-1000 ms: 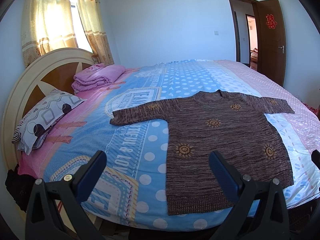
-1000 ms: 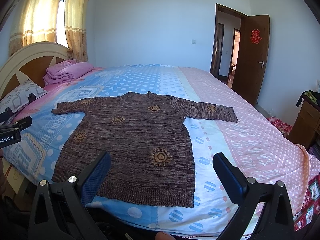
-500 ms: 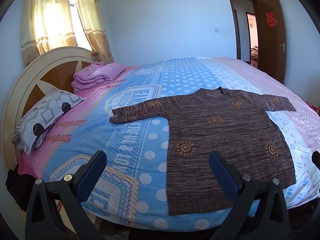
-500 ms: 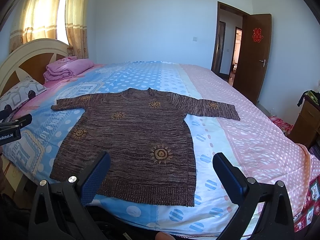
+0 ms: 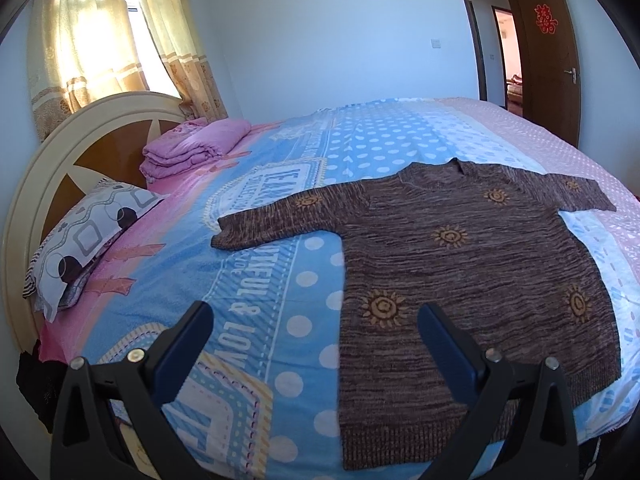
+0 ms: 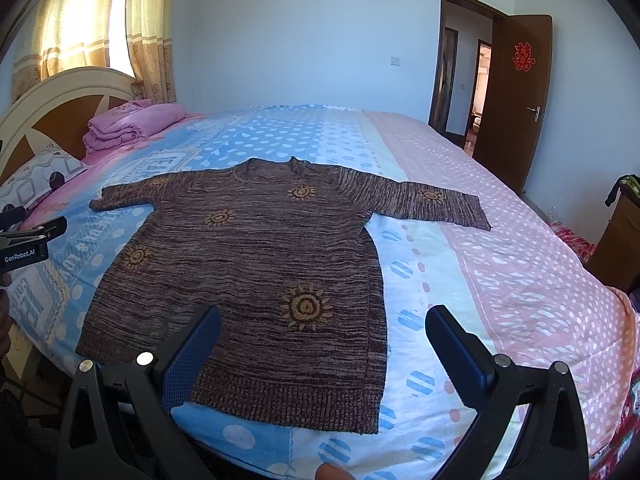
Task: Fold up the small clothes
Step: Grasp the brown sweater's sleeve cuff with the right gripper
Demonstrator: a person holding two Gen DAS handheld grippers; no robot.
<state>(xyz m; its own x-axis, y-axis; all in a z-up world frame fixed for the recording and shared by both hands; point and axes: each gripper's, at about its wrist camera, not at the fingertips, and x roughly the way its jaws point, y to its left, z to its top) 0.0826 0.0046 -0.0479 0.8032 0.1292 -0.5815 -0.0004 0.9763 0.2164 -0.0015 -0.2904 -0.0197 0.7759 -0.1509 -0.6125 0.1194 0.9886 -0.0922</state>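
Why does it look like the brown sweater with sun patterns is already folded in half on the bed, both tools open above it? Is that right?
Not quite. The brown sweater lies spread flat on the bed, both sleeves out, as the right wrist view shows. Both the left tool and the right tool are indeed open.

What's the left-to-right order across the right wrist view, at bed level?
Left gripper at the frame edge → patterned pillow → folded pink blanket → brown sweater spread flat → pink dotted part of the bedspread → open door → wooden nightstand.
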